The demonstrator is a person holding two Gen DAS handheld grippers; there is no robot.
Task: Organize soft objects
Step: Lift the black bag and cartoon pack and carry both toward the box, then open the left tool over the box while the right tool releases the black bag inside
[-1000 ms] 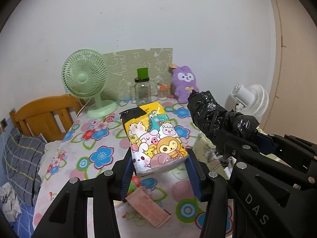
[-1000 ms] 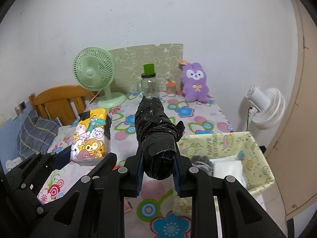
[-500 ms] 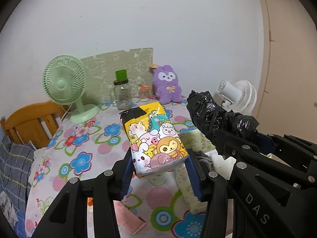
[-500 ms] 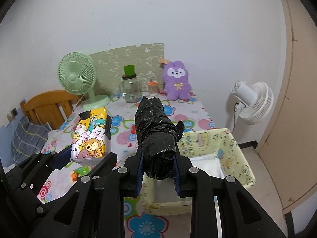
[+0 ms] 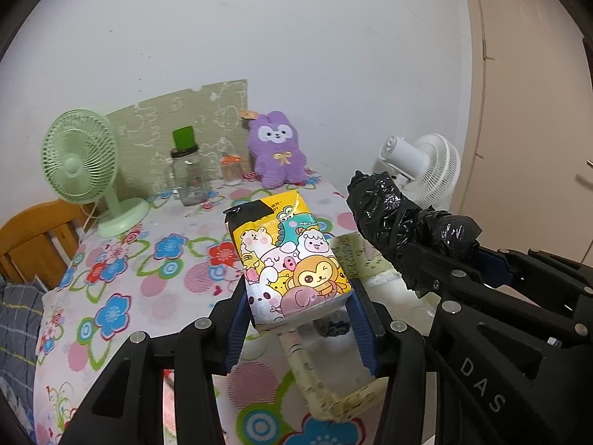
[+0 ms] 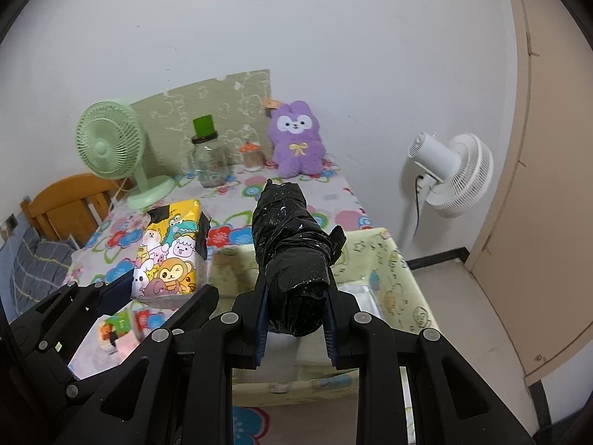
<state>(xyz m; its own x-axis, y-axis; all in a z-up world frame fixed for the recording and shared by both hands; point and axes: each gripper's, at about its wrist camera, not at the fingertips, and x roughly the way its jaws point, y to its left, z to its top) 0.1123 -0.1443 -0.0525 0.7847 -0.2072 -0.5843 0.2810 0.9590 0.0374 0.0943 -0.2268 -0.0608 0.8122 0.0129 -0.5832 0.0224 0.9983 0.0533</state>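
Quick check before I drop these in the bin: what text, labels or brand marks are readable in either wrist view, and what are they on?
"DAS": white letters on the black frame of the right gripper, seen in the left wrist view.
Cartoon tissue pack: small print near its top edge, too small to read.
Orange tag on the purple plush rabbit: too blurred to read.
Nothing else legible.
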